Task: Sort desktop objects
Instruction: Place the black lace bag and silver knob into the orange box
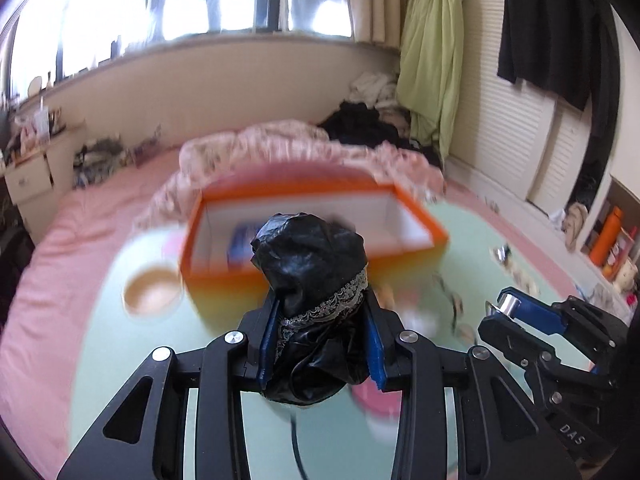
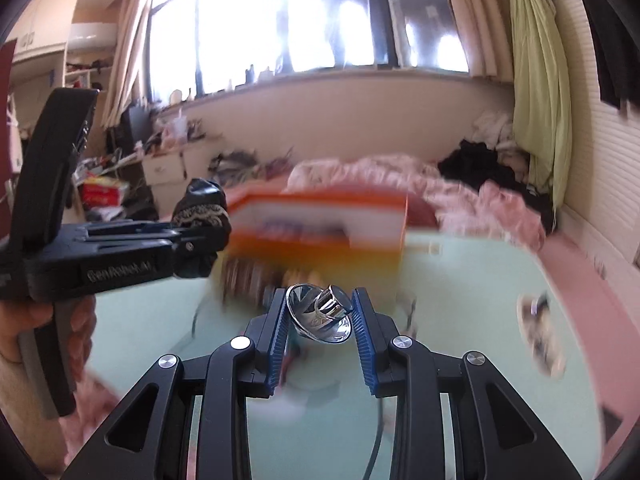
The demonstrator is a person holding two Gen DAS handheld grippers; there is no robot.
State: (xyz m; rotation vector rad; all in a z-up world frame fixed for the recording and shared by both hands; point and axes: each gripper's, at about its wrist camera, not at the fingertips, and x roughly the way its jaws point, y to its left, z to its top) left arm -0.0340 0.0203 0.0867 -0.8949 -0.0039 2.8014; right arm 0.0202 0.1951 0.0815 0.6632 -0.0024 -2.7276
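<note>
- The left tool (image 1: 320, 344) pinches a crumpled black pouch with a lace band (image 1: 316, 280), lifted off the pale green tabletop (image 1: 120, 360).
- The right tool (image 2: 320, 320) pinches a shiny silver funnel-shaped reflector (image 2: 320, 314), also lifted.
- The open orange cardboard box (image 1: 416, 220) just beyond already holds something blue; small items lie scattered to the right.
- Open air lies between both tools and the box's near rim.

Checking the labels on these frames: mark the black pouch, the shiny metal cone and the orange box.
black pouch (image 1: 310, 248): left wrist view, on its crumpled top above the lace band.
shiny metal cone (image 2: 320, 314): right wrist view, on its mirrored bowl.
orange box (image 1: 224, 276): left wrist view, on its near orange wall.
</note>
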